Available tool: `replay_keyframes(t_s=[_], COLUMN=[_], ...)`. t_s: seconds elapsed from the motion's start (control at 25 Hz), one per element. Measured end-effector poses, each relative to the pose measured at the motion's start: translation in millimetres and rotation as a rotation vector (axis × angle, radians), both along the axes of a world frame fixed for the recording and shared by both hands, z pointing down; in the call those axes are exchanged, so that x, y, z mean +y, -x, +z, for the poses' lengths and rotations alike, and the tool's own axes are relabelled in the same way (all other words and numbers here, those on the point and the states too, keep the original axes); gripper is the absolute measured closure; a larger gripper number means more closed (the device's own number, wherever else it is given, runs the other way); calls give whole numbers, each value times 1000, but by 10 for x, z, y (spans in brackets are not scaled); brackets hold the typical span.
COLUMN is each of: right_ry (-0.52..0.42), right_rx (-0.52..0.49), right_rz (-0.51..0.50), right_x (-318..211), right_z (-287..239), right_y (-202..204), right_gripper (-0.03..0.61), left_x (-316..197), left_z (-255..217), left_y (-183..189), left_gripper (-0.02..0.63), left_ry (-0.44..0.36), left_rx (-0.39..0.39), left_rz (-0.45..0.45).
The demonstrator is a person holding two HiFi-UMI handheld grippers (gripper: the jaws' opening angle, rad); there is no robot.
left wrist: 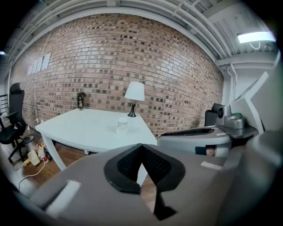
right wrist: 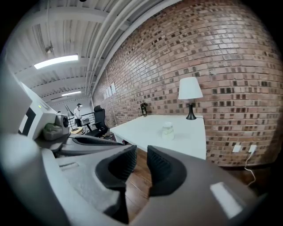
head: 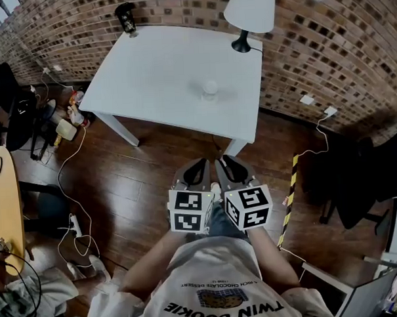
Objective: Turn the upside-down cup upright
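A small whitish cup [head: 210,89] stands on the white table [head: 149,71], toward its near right side, with its narrower end up. It also shows far ahead in the left gripper view as the cup [left wrist: 122,125] and in the right gripper view as the cup [right wrist: 167,130]. Both grippers are held side by side over the wooden floor, well short of the table. My left gripper [head: 200,166] has its pads touching at the tips [left wrist: 141,148] with nothing in them. My right gripper [head: 225,165] shows a narrow gap [right wrist: 141,152] between its pads, also with nothing in it.
A white lamp [head: 250,14] stands at the table's far right corner and a dark can [head: 125,18] at its far left corner. A brick wall runs behind. Cables [head: 72,193], bags and a round wooden table [head: 4,209] lie to the left, and a dark chair [head: 363,180] to the right.
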State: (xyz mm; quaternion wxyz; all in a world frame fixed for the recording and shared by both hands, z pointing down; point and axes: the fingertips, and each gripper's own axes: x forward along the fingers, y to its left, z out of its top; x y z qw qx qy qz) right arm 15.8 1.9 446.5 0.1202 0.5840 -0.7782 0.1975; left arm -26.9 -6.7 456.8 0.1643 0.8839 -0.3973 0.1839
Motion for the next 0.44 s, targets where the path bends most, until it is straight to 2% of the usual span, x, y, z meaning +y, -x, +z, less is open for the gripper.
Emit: replay_keyframes(t_s=[0.44], right_ry=[12], right_rx=[33], right_rz=[14], right_x=[330], right_z=[0], right_y=[83], right_gripper=[506], left_x=[281], left_z=[-63], left_y=[8], left_gripper=[609], left_ry=[-11], left_rx=[15], left_rz=[36])
